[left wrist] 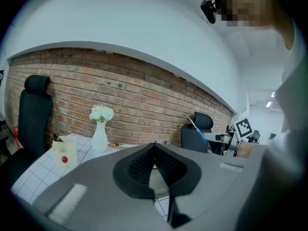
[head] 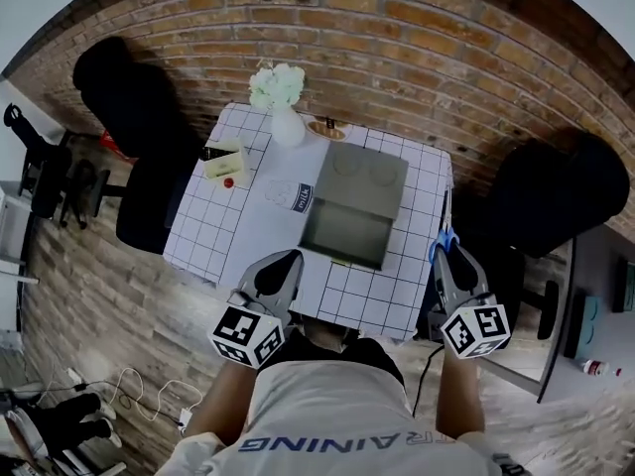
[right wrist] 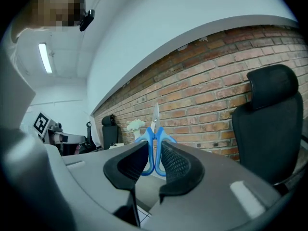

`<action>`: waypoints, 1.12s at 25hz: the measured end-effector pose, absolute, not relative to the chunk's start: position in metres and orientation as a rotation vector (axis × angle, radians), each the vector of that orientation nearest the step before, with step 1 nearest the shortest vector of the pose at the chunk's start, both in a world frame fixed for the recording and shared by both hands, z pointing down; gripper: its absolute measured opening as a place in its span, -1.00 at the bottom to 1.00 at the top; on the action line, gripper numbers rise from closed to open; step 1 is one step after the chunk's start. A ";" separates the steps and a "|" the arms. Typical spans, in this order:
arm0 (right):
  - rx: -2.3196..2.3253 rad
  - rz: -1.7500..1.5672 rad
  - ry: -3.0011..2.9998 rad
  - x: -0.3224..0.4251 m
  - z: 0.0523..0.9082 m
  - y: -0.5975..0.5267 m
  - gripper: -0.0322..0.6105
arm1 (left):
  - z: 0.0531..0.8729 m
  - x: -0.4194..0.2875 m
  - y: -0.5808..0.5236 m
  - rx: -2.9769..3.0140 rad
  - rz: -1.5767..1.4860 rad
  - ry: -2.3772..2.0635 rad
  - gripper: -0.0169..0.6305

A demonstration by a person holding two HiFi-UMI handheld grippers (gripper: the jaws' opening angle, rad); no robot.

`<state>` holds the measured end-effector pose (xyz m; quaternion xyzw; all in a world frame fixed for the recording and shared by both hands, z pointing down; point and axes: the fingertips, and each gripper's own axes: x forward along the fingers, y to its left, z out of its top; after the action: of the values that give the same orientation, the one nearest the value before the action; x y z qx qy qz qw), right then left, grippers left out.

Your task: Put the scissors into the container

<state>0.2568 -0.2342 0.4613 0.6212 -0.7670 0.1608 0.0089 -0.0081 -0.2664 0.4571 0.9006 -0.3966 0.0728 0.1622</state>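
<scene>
Blue-handled scissors (right wrist: 154, 137) stand blades-up between the jaws of my right gripper (right wrist: 154, 159), which is shut on their handles. In the head view the scissors (head: 444, 239) show as a blue spot at the tip of the right gripper (head: 446, 251), over the table's right edge. The grey open container (head: 357, 202) lies mid-table, left of that gripper. My left gripper (head: 281, 266) hovers at the table's front edge, just left of the container's near end; its jaws (left wrist: 155, 150) meet at the tips with nothing between them.
A white gridded table (head: 213, 231) carries a white vase of flowers (head: 283, 107), a small cream box (head: 223, 162) with a red dot, and a card (head: 303, 197). Black office chairs (head: 134, 117) (head: 556, 201) flank the table. A brick wall (head: 397, 48) runs behind.
</scene>
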 end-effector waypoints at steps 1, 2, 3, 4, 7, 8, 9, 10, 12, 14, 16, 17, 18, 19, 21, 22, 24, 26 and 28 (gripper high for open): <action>1.962 0.509 -2.368 0.254 0.464 -0.238 -0.58 | 0.463 -0.008 -0.273 2.576 0.217 -1.093 -0.95; 1.983 0.516 -2.340 0.249 0.465 -0.241 -0.58 | 0.467 -0.009 -0.280 2.585 0.230 -1.052 -0.95; 2.002 0.521 -2.312 0.244 0.466 -0.244 -0.58 | 0.471 -0.011 -0.288 2.595 0.241 -1.013 -0.95; 2.018 0.523 -2.286 0.238 0.467 -0.247 -0.58 | 0.474 -0.014 -0.296 2.605 0.249 -0.980 -0.95; 2.057 0.531 -2.227 0.219 0.470 -0.262 -0.58 | 0.478 -0.025 -0.326 2.629 0.257 -0.908 -0.95; 2.071 0.535 -2.215 0.212 0.471 -0.267 -0.58 | 0.478 -0.030 -0.336 2.636 0.260 -0.892 -0.95; 2.083 0.536 -2.207 0.206 0.472 -0.272 -0.58 | 0.479 -0.034 -0.345 2.643 0.265 -0.880 -0.95; 2.091 0.535 -2.200 0.200 0.473 -0.276 -0.58 | 0.479 -0.039 -0.353 2.648 0.270 -0.873 -0.95; 2.088 0.533 -2.190 0.190 0.476 -0.282 -0.58 | 0.478 -0.049 -0.365 2.646 0.276 -0.874 -0.95; 2.069 0.548 -2.179 0.183 0.484 -0.287 -0.58 | 0.479 -0.057 -0.373 2.635 0.288 -0.882 -0.95; 2.046 0.565 -2.163 0.179 0.495 -0.292 -0.58 | 0.483 -0.061 -0.375 2.622 0.309 -0.883 -0.95; 2.032 0.567 -2.155 0.178 0.500 -0.294 -0.58 | 0.485 -0.061 -0.375 2.617 0.316 -0.882 -0.95; 2.014 0.567 -2.148 0.178 0.507 -0.296 -0.58 | 0.487 -0.059 -0.374 2.613 0.319 -0.880 -0.95; 1.990 0.567 -2.143 0.176 0.513 -0.297 -0.58 | 0.488 -0.057 -0.372 2.609 0.320 -0.880 -0.95; 1.918 0.571 -2.137 0.171 0.529 -0.300 -0.58 | 0.489 -0.054 -0.368 2.598 0.320 -0.884 -0.95; 1.875 0.578 -2.131 0.167 0.537 -0.301 -0.58 | 0.489 -0.054 -0.365 2.592 0.322 -0.888 -0.95; 1.795 0.600 -2.105 0.161 0.557 -0.304 -0.58 | 0.489 -0.053 -0.359 2.586 0.332 -0.898 -0.95; 1.738 0.630 -2.070 0.159 0.580 -0.307 -0.58 | 0.487 -0.053 -0.354 2.579 0.339 -0.915 -0.95; 1.679 0.661 -2.027 0.156 0.606 -0.308 -0.58 | 0.487 -0.056 -0.348 2.568 0.343 -0.936 -0.95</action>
<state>0.1562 -0.3076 0.6058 0.6047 -0.7299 0.2380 0.2120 -0.0556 -0.3482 0.4871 0.9148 -0.3336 0.1222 0.1923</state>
